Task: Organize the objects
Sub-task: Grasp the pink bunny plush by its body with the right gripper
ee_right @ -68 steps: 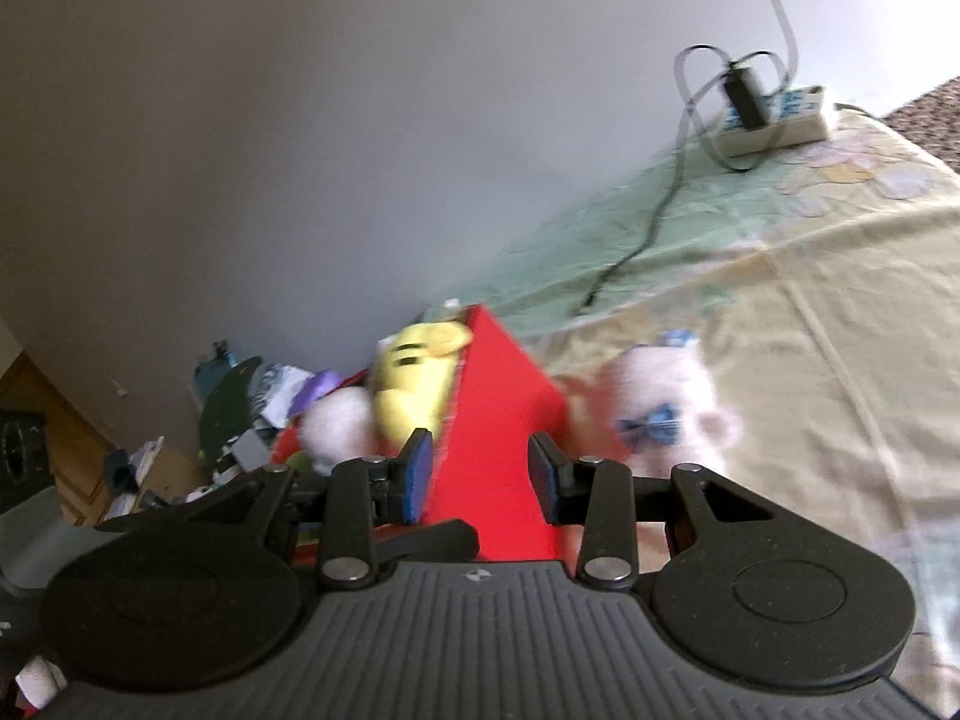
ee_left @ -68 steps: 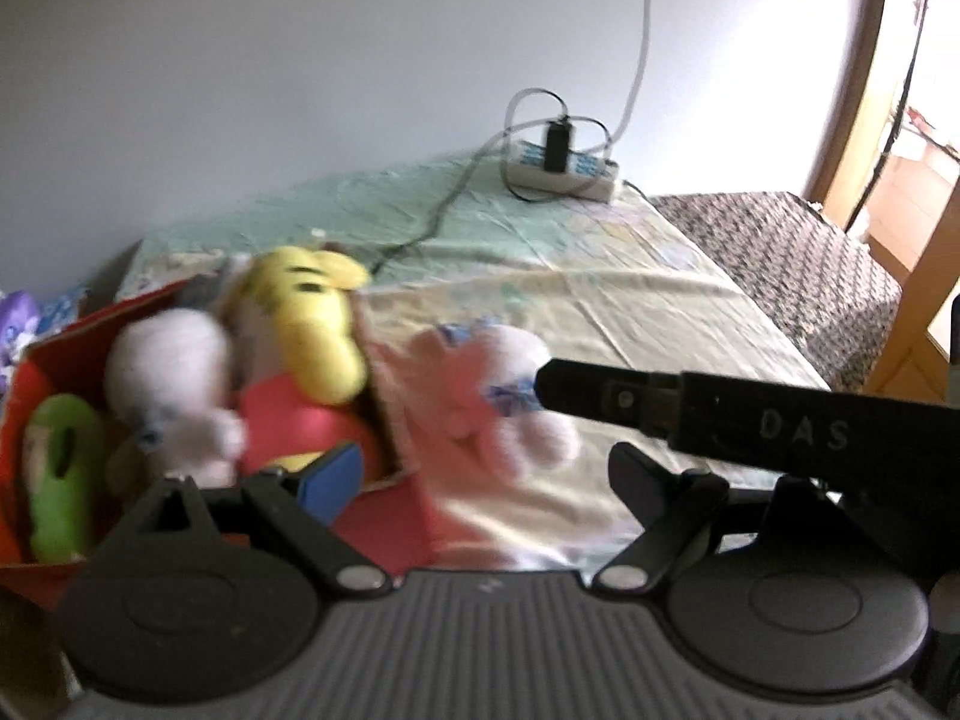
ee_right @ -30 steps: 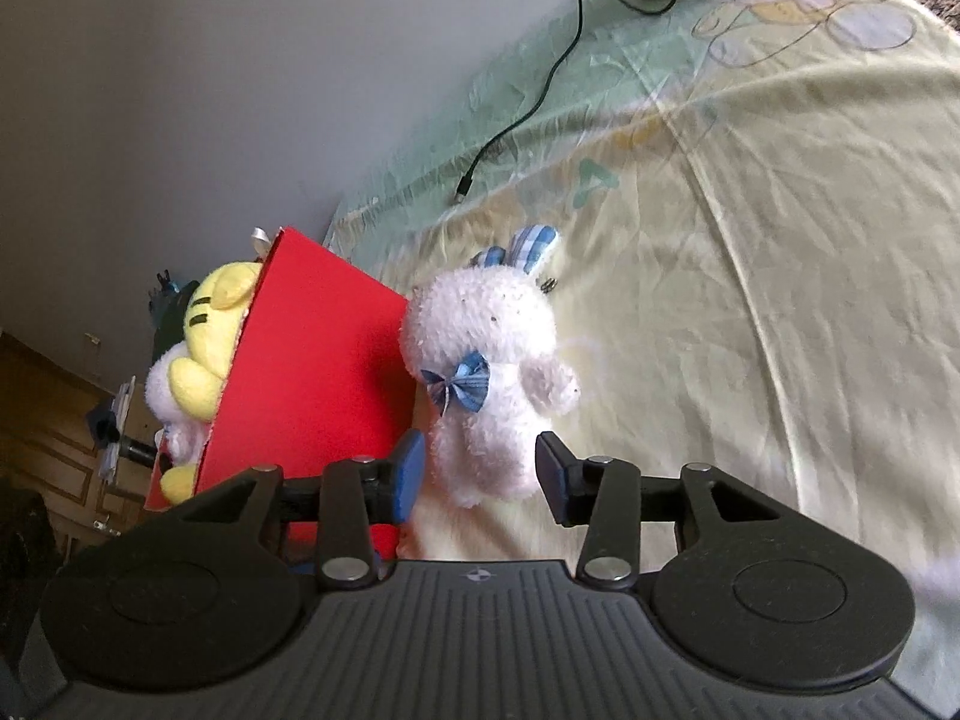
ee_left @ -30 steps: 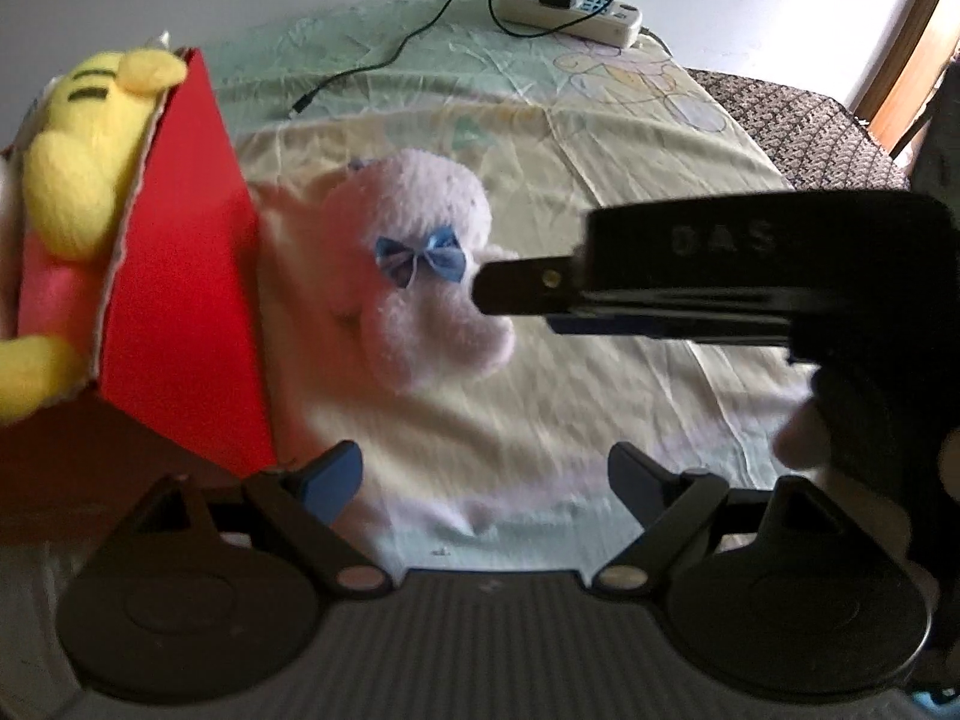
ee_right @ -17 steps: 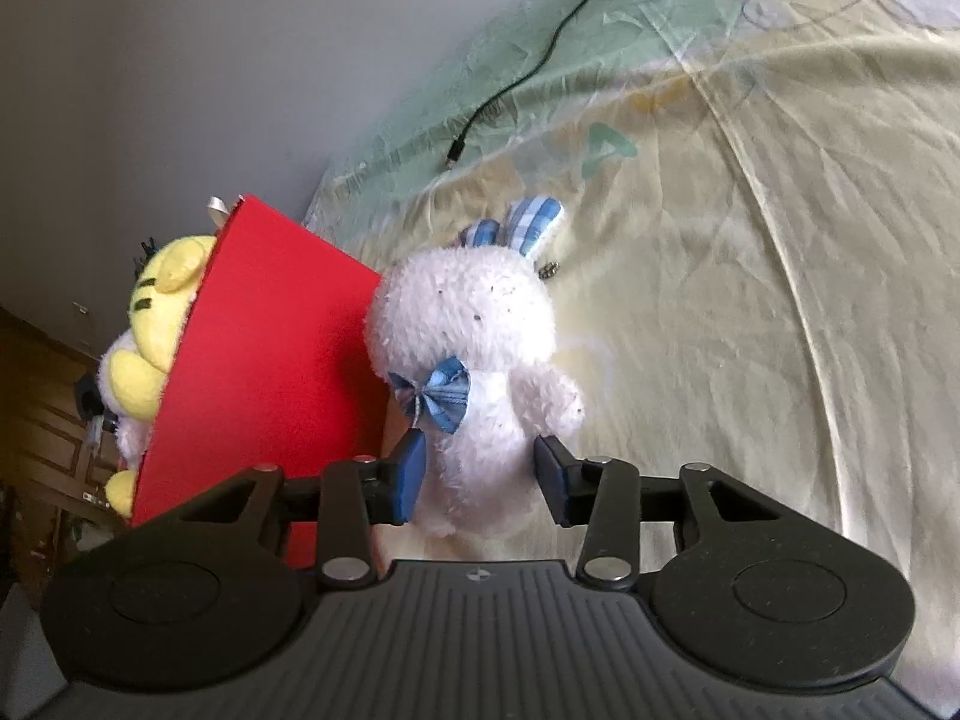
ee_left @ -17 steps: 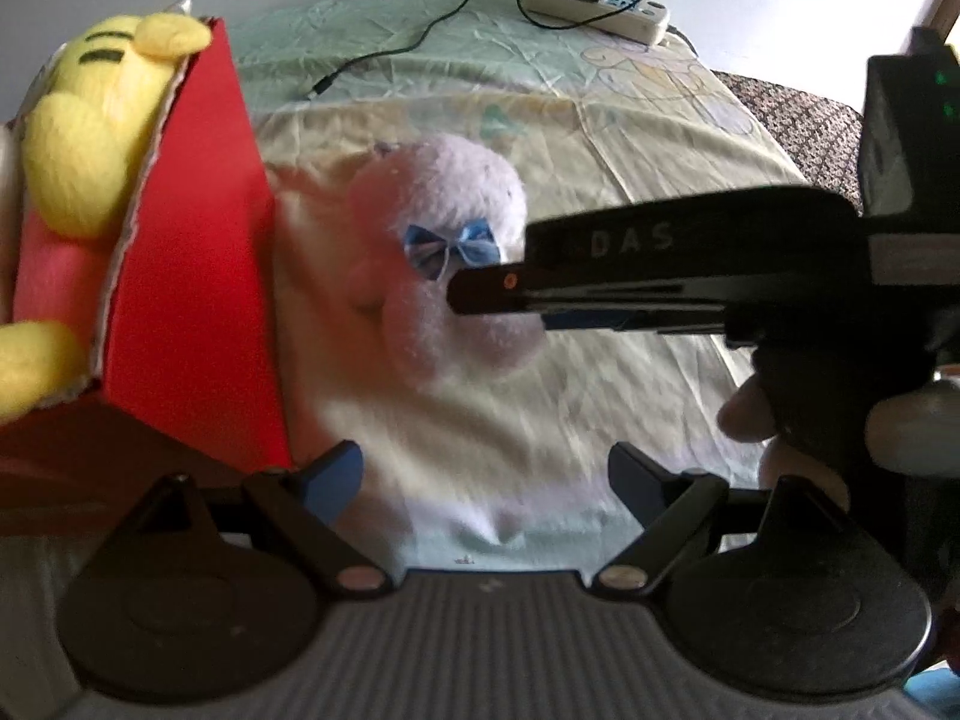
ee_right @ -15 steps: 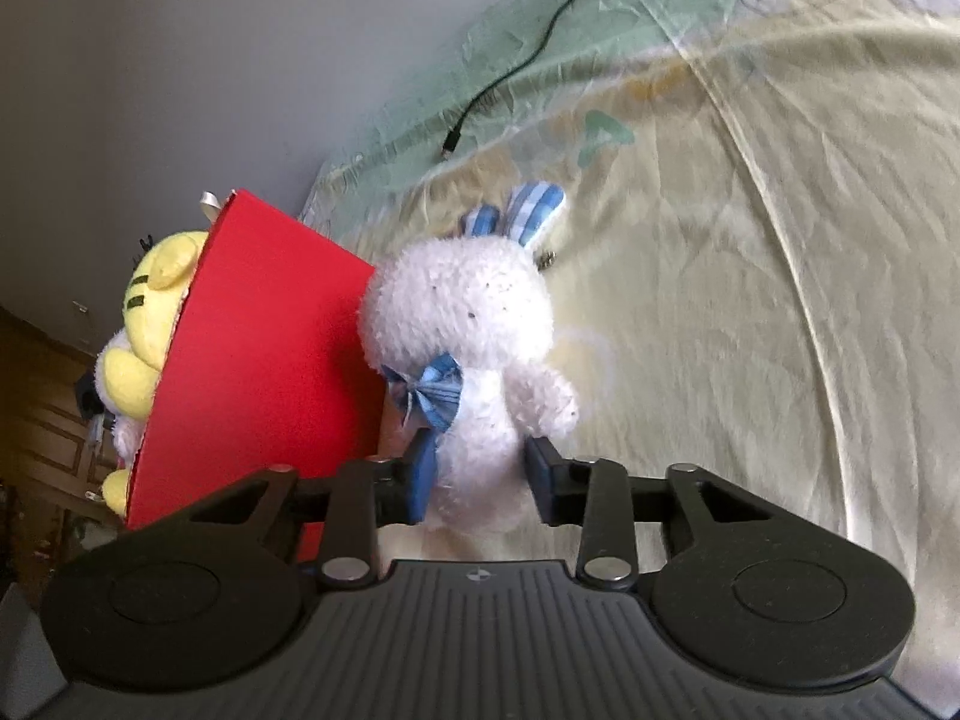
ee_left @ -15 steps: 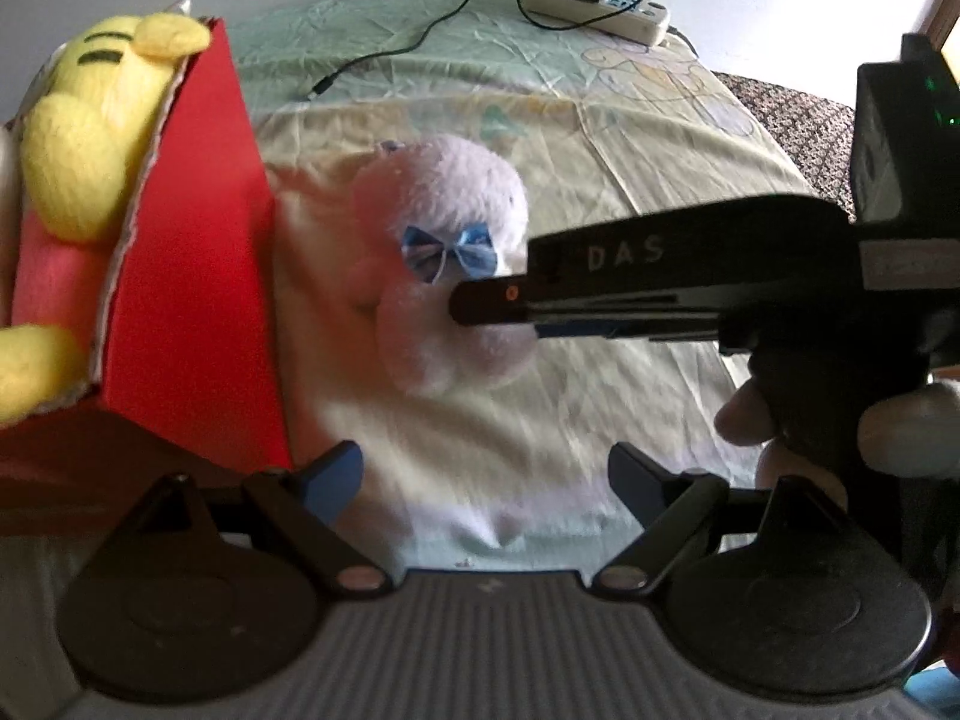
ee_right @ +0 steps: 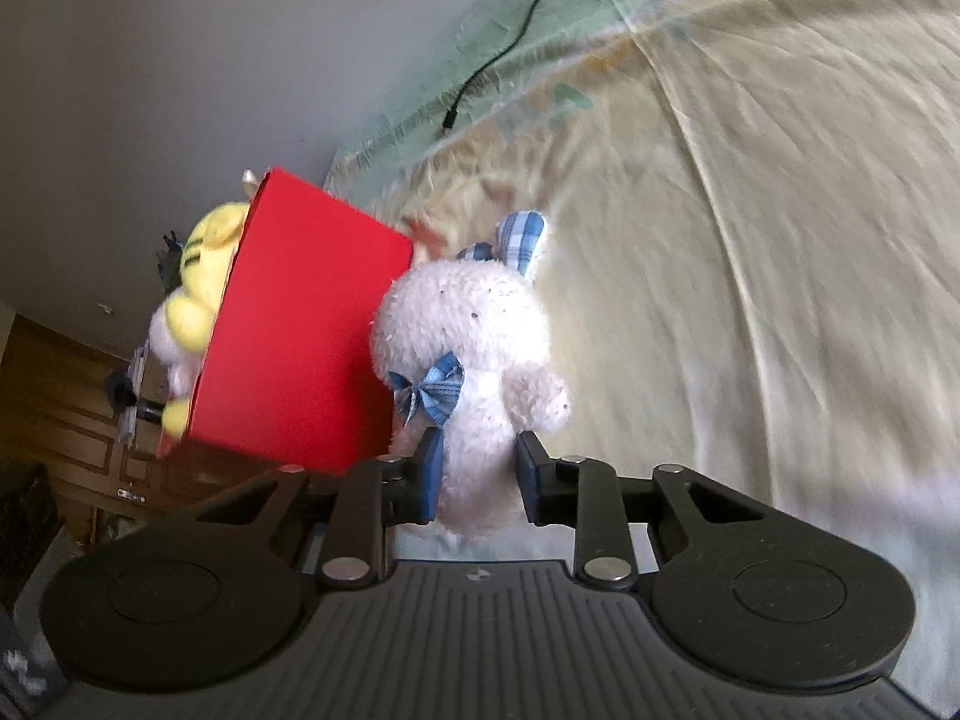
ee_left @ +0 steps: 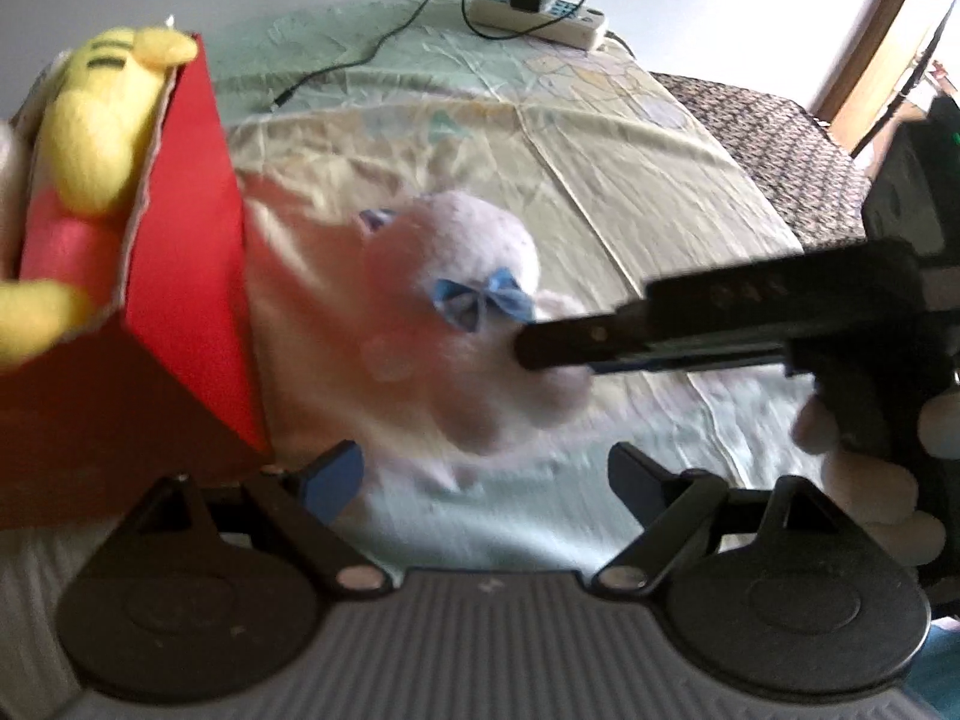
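Observation:
A white plush rabbit [ee_right: 474, 324] with a blue bow and checked ears is beside a red box [ee_right: 300, 330] on the bed. My right gripper [ee_right: 477, 474] is shut on the rabbit's lower body. In the left wrist view the rabbit [ee_left: 462, 312] is blurred, with the right gripper's black fingers [ee_left: 600, 342] reaching in from the right onto it. My left gripper [ee_left: 486, 474] is open and empty, near the red box [ee_left: 186, 252]. A yellow plush [ee_left: 96, 120] lies in the box.
The bed sheet [ee_right: 750, 240] stretches to the right. A black cable end [ee_right: 456, 108] lies on it. A white power strip [ee_left: 540, 12] with a charger sits at the far edge by the wall. A dark patterned cover [ee_left: 780, 144] lies at the right.
My right gripper has closed on the rabbit's lower body and the rabbit has shifted away from the box. The left gripper stays open.

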Action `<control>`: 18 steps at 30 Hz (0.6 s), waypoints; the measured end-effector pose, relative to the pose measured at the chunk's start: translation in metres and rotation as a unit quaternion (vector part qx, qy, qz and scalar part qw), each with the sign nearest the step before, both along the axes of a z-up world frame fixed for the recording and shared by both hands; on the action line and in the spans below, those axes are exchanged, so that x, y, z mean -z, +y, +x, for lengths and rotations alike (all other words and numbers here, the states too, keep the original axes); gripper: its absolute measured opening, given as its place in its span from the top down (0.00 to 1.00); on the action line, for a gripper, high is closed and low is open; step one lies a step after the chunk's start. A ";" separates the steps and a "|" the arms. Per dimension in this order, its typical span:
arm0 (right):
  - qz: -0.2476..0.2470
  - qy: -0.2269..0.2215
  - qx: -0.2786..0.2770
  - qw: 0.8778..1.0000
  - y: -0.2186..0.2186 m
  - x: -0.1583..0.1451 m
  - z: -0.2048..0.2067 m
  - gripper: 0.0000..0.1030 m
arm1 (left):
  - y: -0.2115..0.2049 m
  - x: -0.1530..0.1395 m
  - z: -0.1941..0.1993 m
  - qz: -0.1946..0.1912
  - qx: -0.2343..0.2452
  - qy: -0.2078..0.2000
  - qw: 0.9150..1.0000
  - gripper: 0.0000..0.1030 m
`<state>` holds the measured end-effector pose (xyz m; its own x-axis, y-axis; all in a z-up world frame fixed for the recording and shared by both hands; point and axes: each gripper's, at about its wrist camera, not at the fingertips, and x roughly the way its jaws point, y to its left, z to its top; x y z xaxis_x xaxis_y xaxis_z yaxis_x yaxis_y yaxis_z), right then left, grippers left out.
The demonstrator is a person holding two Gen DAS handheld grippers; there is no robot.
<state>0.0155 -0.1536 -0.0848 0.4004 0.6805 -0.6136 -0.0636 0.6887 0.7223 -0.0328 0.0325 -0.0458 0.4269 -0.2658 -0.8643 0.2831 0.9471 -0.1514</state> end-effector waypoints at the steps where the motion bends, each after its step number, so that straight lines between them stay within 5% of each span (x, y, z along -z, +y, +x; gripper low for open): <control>1: -0.003 0.002 -0.003 1.000 -0.001 -0.001 -0.007 0.72 | 0.000 0.001 -0.003 -0.005 0.003 0.003 1.000 0.15; 11: -0.013 -0.004 0.011 1.000 -0.024 -0.009 -0.050 0.67 | -0.020 0.008 -0.021 -0.029 0.054 0.008 0.998 0.15; 18: -0.003 -0.023 0.055 0.998 -0.031 -0.003 -0.027 0.51 | -0.021 0.020 0.004 -0.053 0.014 0.035 0.998 0.15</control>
